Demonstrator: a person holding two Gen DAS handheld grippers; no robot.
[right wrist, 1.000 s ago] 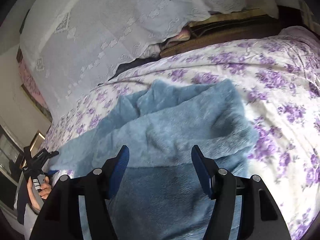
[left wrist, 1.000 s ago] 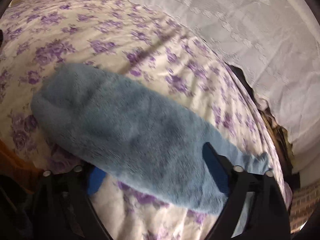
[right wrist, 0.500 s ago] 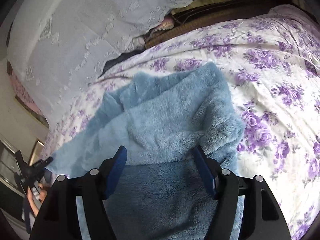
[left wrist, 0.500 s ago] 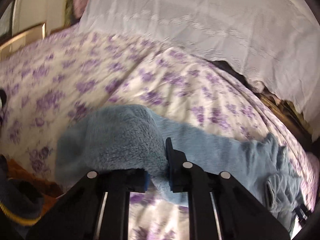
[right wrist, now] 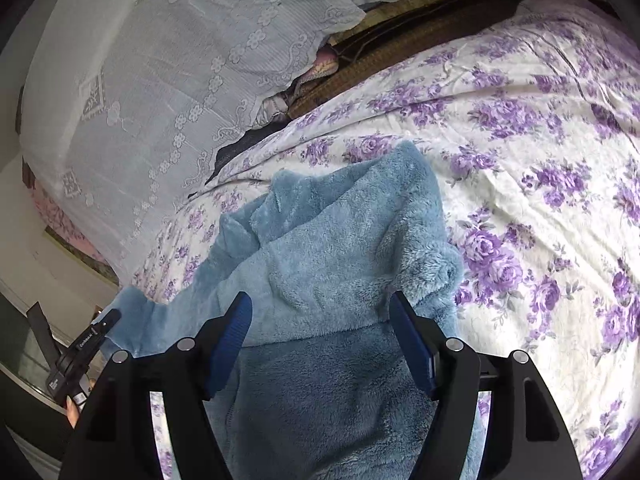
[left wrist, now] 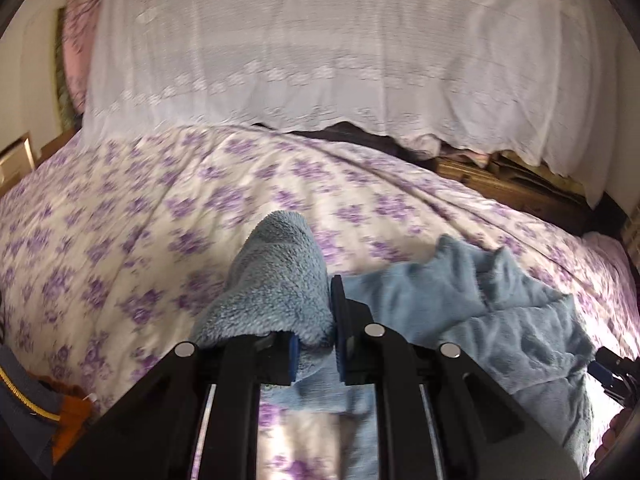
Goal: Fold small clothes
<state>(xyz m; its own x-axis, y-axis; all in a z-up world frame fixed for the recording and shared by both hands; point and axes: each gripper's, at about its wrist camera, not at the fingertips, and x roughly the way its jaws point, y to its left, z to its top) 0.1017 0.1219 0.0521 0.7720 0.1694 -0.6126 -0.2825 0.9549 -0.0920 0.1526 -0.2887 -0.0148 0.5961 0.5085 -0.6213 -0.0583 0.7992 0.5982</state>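
We've got the left gripper (left wrist: 314, 344) clamped on the fleece (left wrist: 276, 280) end at lower centre; right gripper (right wrist: 320, 336) apart, jaws opening over its body, nothing pinched. Risk: fluffy pile slips from the pads mid-fold. Bedspread (left wrist: 120, 208) beyond gives room; lace cover (left wrist: 320, 48) bounds the far edge.

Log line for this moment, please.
left gripper: shut on blue fleece garment | right gripper: open over it | floral bedspread

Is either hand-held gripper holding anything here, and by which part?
The left hand-held gripper is shut on the blue fleece garment, pinching its sleeve end. The right hand-held gripper is open over the garment, gripping nothing.
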